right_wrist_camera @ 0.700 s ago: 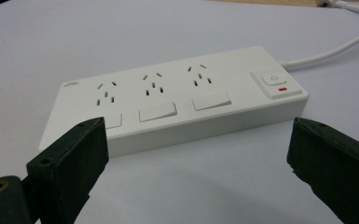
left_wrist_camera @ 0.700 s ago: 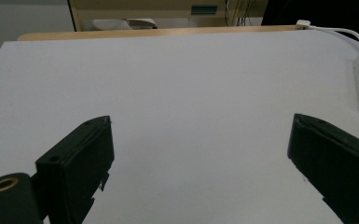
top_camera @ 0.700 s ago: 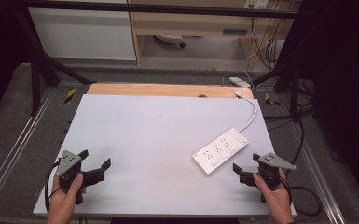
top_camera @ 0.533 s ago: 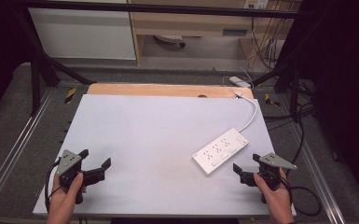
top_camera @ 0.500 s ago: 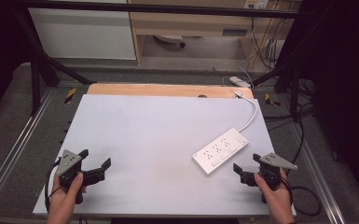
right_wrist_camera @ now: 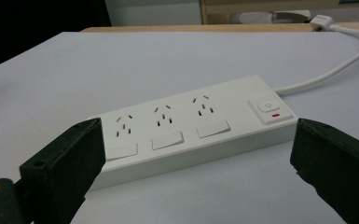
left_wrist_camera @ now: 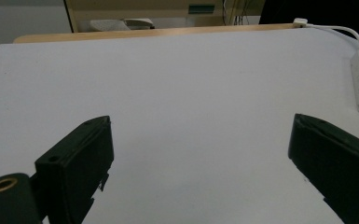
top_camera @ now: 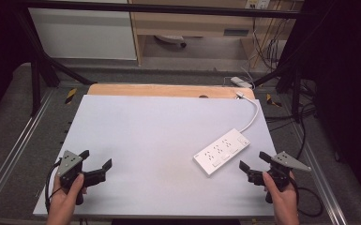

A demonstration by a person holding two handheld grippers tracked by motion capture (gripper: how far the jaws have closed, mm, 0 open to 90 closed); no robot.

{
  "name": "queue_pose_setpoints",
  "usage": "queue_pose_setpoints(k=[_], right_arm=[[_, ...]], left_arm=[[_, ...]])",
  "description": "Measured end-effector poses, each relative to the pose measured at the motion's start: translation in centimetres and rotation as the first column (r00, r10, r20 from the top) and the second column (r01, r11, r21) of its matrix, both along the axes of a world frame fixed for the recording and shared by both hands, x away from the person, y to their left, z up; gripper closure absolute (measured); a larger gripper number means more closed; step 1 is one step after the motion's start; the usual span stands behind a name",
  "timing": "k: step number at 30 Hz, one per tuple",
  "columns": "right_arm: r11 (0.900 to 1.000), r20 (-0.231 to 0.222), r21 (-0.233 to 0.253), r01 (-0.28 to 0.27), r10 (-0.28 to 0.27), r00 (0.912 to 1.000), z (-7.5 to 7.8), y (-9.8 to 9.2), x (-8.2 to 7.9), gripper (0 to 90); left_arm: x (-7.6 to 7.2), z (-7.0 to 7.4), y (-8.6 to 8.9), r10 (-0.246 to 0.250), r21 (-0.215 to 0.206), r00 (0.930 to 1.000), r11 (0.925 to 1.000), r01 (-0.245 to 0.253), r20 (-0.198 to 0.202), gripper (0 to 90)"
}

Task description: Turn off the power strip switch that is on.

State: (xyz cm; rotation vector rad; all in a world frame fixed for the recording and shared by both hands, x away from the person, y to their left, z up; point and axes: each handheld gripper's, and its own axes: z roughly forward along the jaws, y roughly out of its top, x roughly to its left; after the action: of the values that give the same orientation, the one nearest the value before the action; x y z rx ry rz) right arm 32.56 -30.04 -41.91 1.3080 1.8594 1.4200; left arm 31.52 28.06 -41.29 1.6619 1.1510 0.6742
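A: While both hands sit low at the near edge, anything moved vs. a moment ago?

B: Barely. Right gripper (top_camera: 251, 168) stays just short of the white plastic power strip (top_camera: 221, 151), jaws wide apart, nothing between them. Left gripper (top_camera: 95, 166) also spread, well apart from it, over bare grey-white tabletop (top_camera: 159, 131).

A: So?

B: Approach hasn't begun, imo. Strip lies flat, right-centre, white cord (top_camera: 252, 115) running to the far edge.

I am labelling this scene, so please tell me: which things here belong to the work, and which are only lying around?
Belong to the work:
- power strip, with its cable
- right gripper, open, pointing at the strip
- left gripper, open, over bare table

Only lying around:
- white adapter beyond the table
- yellow-black tape on the floor
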Motion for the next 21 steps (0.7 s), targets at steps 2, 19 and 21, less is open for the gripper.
queue_pose_setpoints(k=[2, 19, 21], right_arm=[[1.0, 0.007, 0.003, 0.006, -0.006, 1.0, 0.2, -0.1, -0.1, 3.0], [0.999, 0.128, -0.021, 0.044, -0.041, 0.9909, 3.3, 0.0, -0.4, 2.1], [0.998, 0.142, -0.008, 0.06, -0.058, 0.9882, 3.6, 0.1, -0.5, 2.0]], left_arm=[[0.0, 0.0, 0.0, -0.002, 0.001, 1.0, 1.0, 0.002, 0.0, 6.9], [0.0, -0.2, -0.1, -0.012, 0.011, 0.9998, 0.9999, 0.012, -0.013, 6.5], [0.1, -0.2, -0.2, -0.014, 0.012, 0.9998, 0.9998, 0.014, -0.013, 6.5]])
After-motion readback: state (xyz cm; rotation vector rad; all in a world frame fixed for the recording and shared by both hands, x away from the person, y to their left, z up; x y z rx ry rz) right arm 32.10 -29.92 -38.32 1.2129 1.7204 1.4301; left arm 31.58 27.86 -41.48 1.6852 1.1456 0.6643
